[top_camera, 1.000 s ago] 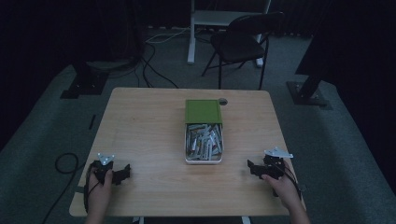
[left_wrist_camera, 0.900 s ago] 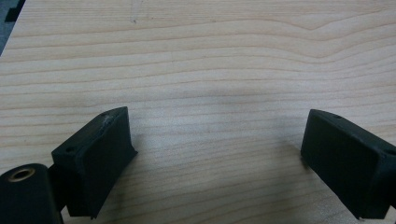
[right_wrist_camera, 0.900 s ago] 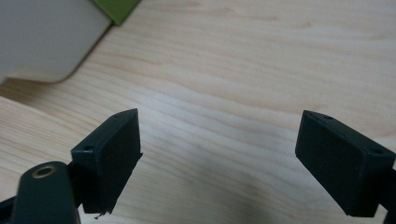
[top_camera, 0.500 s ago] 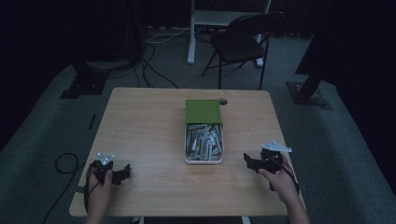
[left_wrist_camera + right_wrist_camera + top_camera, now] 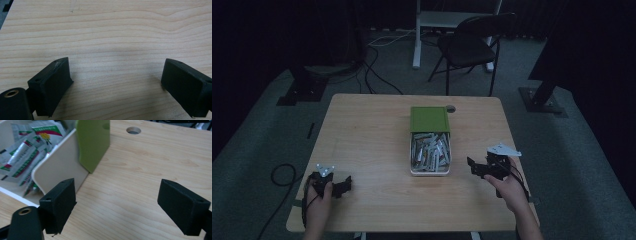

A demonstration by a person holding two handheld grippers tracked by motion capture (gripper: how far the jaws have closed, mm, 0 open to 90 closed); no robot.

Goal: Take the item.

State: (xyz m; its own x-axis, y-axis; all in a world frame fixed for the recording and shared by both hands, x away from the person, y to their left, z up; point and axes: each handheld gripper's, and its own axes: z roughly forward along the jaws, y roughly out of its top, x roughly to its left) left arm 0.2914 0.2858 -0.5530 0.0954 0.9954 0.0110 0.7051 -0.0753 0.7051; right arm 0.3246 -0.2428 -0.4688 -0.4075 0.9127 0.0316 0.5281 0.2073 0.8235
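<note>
The box sits mid-worktop, packets in its near half (lid over the far half). The right tongs lie just beside it, the left tongs well apart.

High cam looks down on table; claw cams skim close over it.

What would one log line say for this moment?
left tongs: open, on table | right tongs: open, beside white box | sachets: in box | green lid: half open
</note>
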